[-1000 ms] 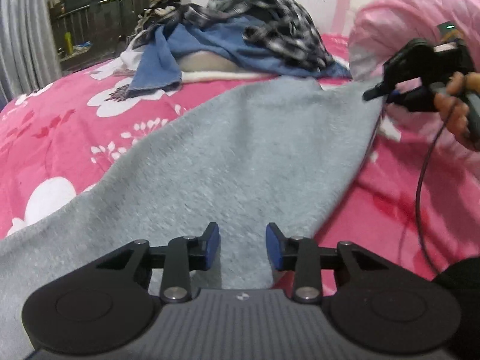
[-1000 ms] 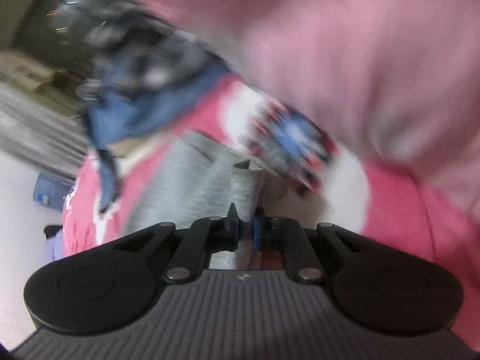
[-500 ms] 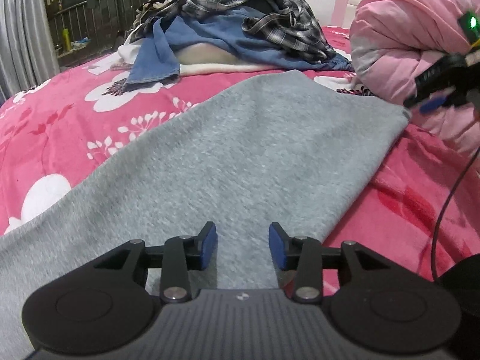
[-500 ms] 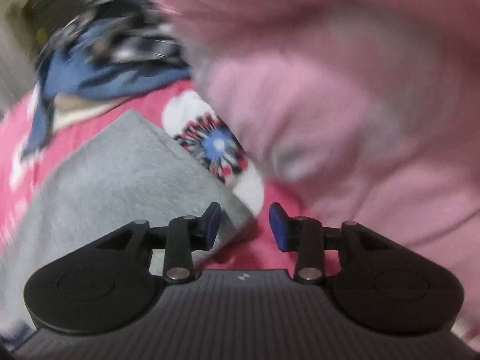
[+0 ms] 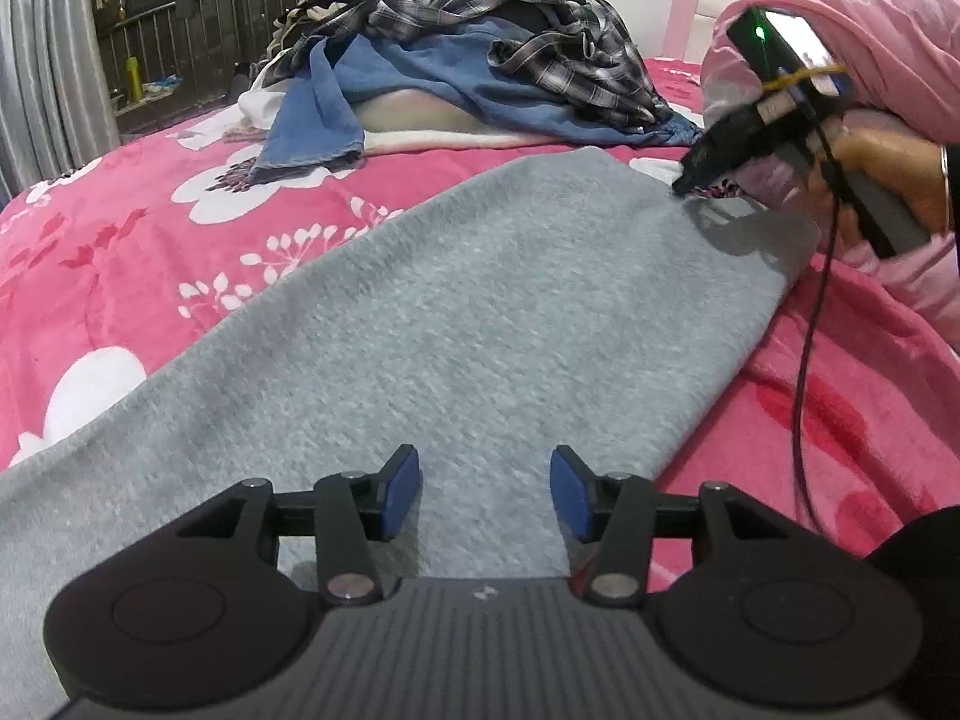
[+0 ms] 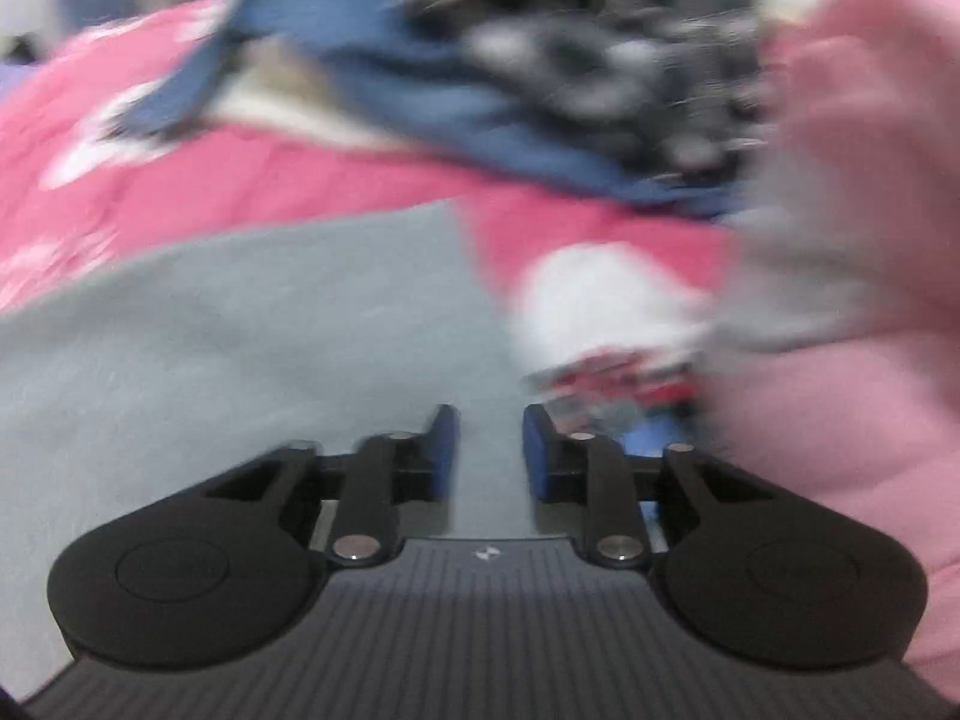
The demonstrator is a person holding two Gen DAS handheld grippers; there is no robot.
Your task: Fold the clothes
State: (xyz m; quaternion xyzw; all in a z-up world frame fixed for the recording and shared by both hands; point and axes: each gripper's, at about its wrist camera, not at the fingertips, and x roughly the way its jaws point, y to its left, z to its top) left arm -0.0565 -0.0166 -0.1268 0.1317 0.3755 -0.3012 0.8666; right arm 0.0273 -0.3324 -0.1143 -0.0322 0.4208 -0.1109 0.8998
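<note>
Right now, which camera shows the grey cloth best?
The left wrist view: the grey cloth lies sharp and nearly whole across the pink bedspread. The right wrist view shows only its blurred far corner below the open right gripper.

No readable text or labels, though the right view is blurred.

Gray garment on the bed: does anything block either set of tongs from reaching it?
Nothing visible does. The gray garment lies flat on the pink floral blanket, nothing lying on it. The left tongs hover open over its near end; the right tongs, open, sit at its far corner, beside the pink quilt.
</note>
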